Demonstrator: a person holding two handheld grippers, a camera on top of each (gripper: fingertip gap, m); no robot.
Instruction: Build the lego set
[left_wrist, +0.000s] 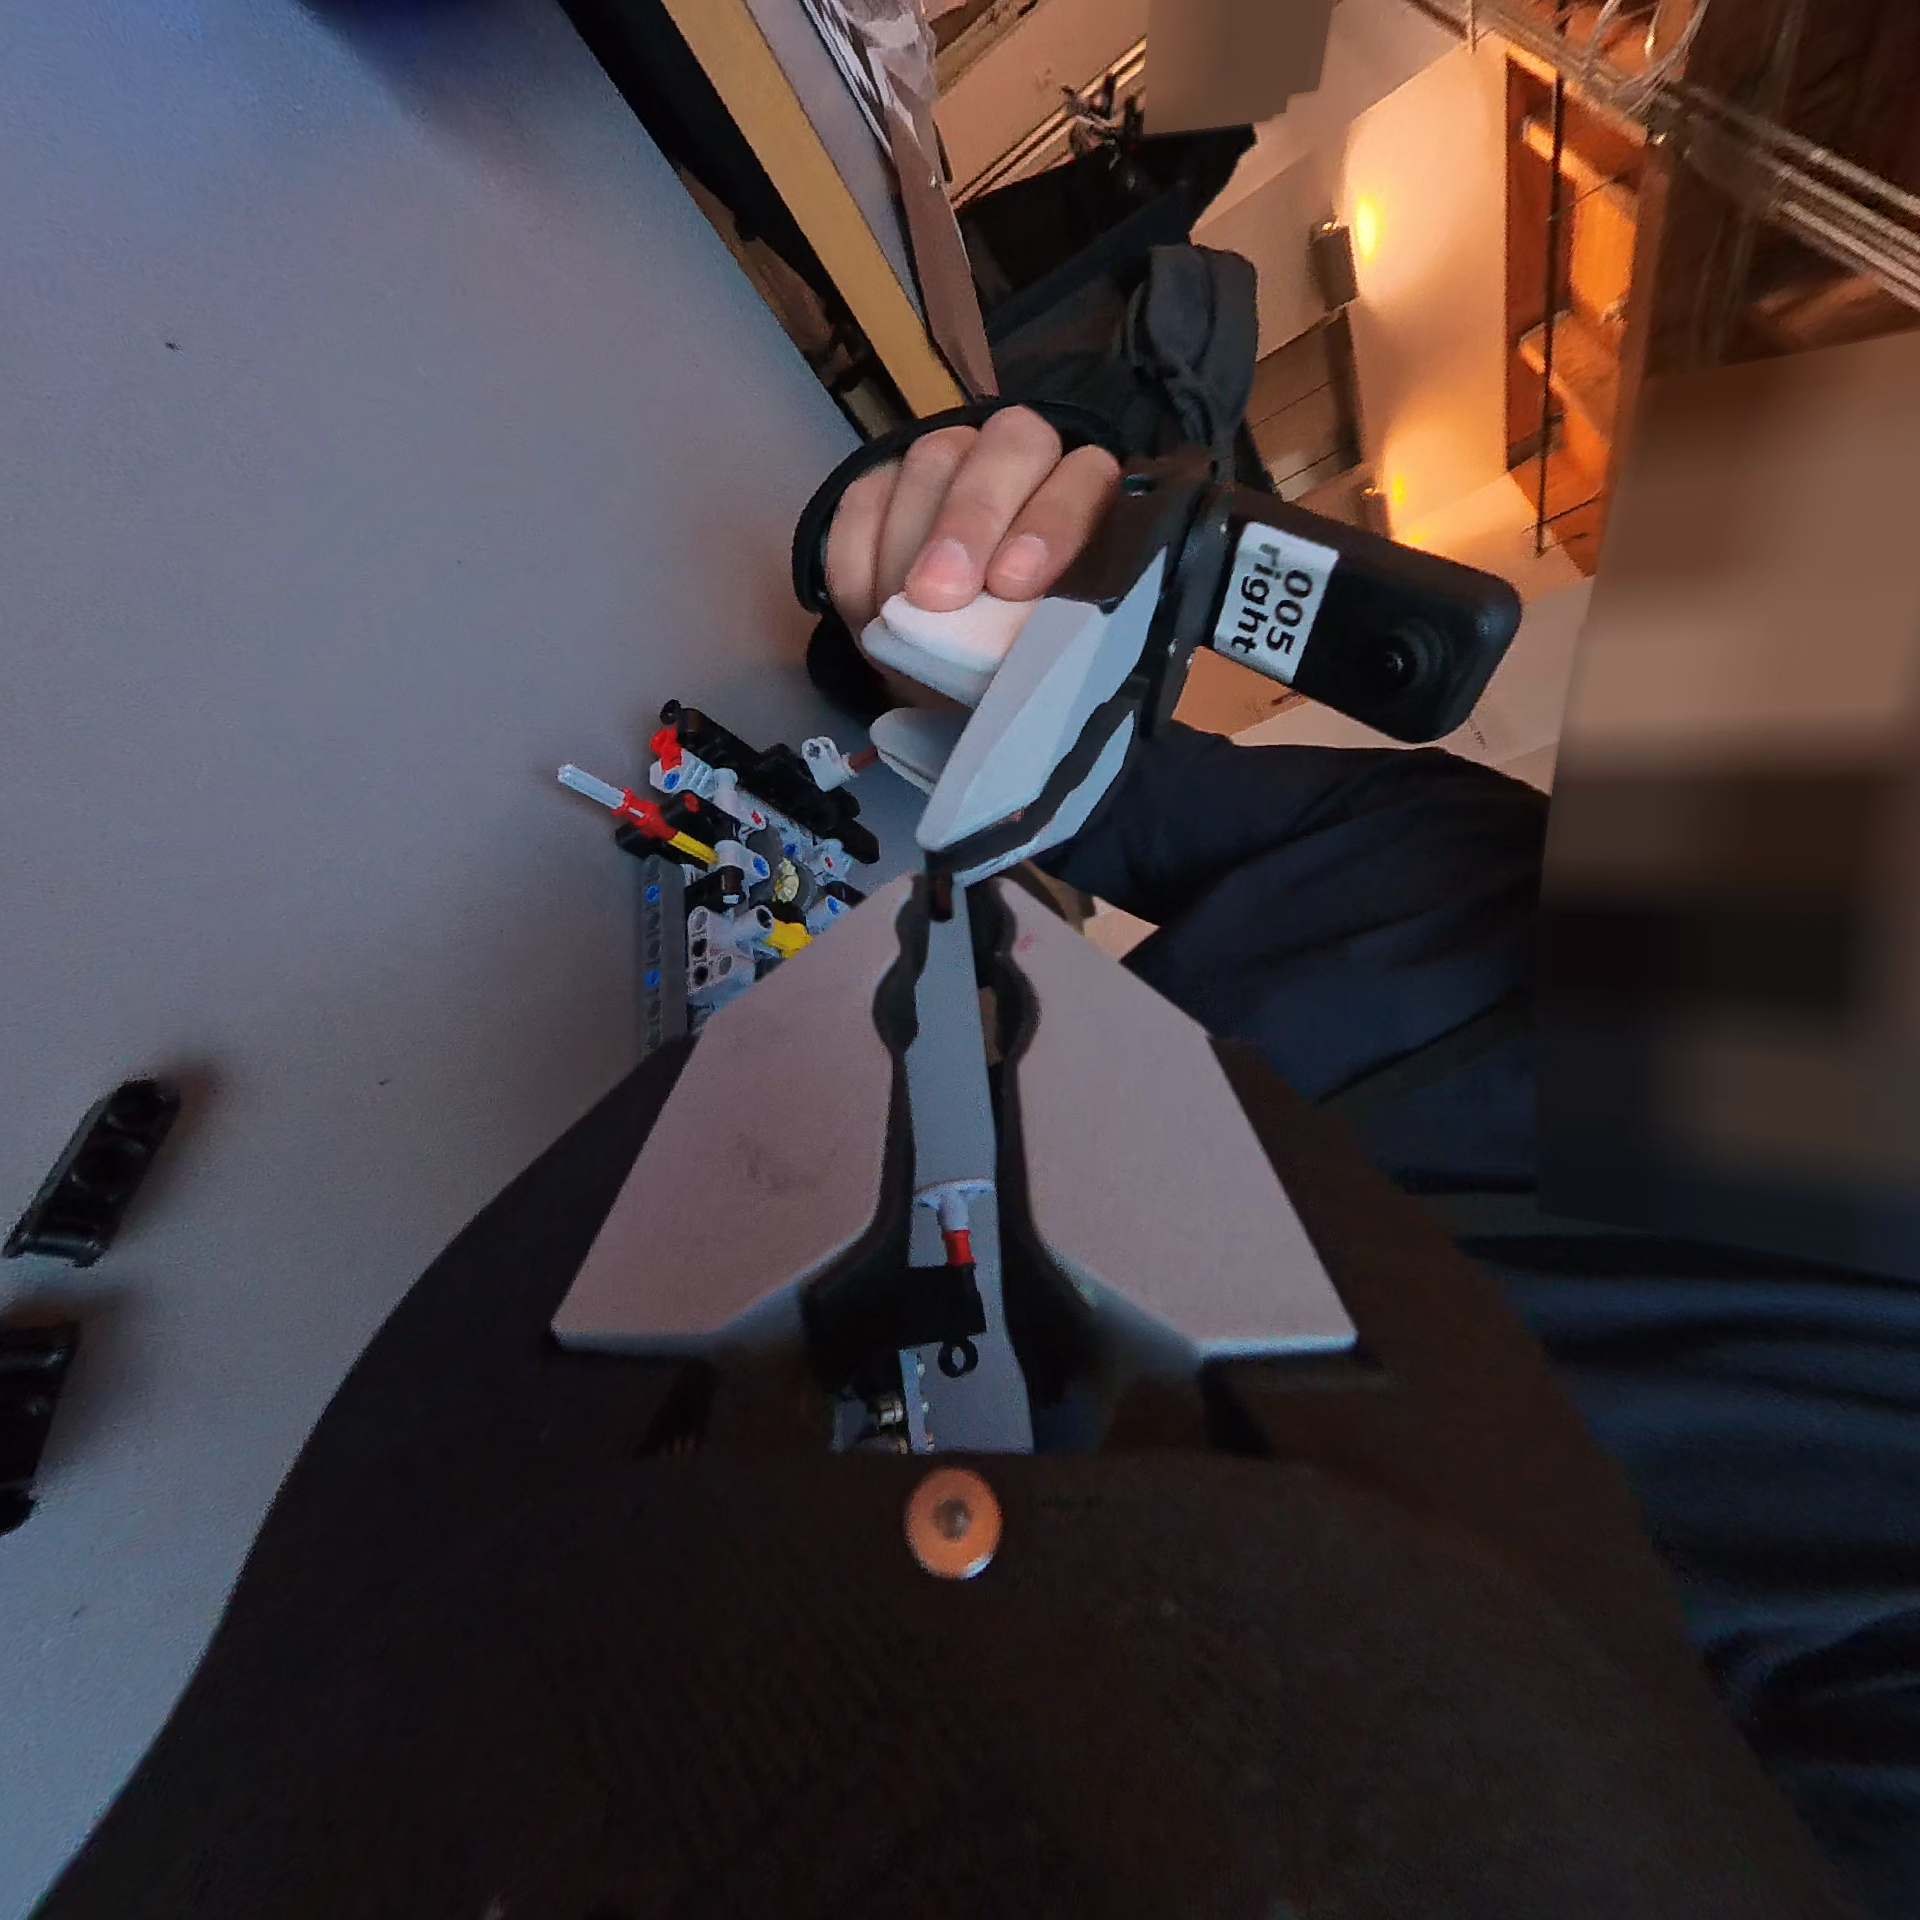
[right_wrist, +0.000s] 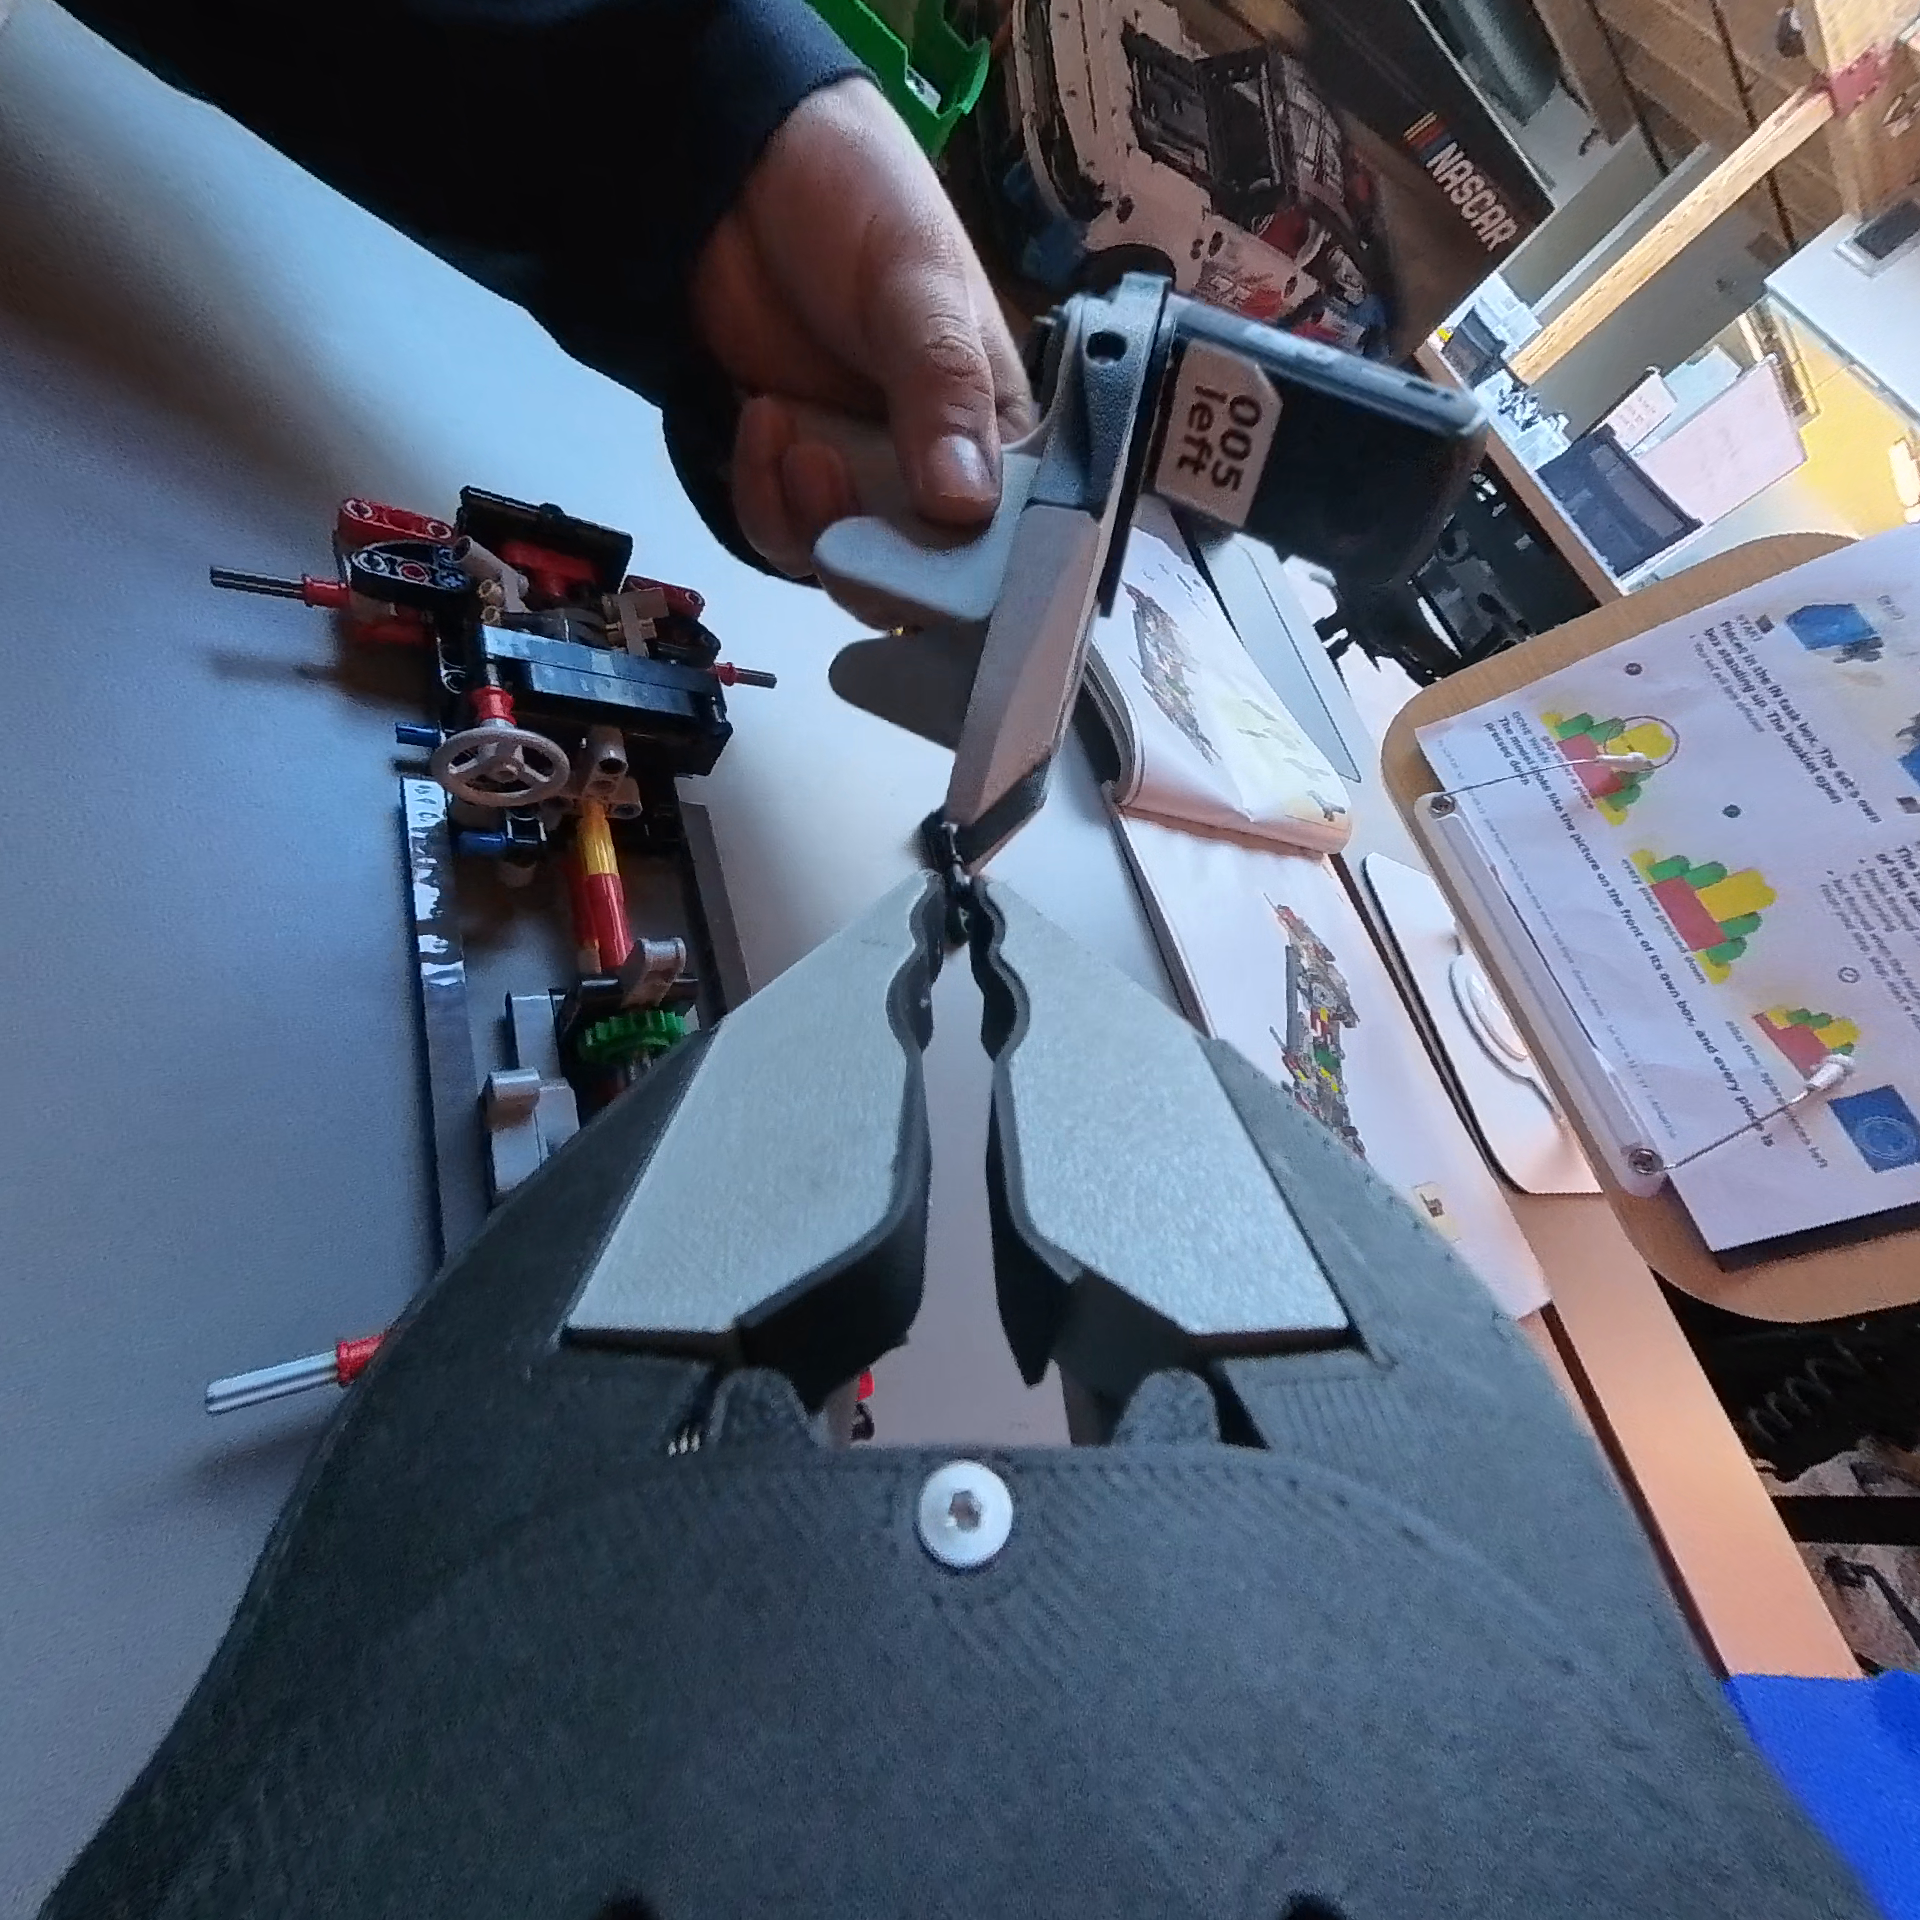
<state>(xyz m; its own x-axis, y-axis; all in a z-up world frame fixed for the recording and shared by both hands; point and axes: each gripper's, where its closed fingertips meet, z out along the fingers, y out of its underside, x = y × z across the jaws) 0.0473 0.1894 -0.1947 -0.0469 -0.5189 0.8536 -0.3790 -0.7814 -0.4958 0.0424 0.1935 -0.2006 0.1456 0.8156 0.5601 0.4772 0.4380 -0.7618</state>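
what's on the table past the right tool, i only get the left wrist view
observer: An open paper instruction booklet lies on the grey table, just beyond the tool tips.
operator: any gear on that brick model
observer: Yes, a green toothed plastic gear sits at the end of the black and red building-brick model nearest the right tool.
operator: is the right tool actually on something
observer: Its tips are closed on a small black plastic piece, and the left tool meets the far end of that same piece.
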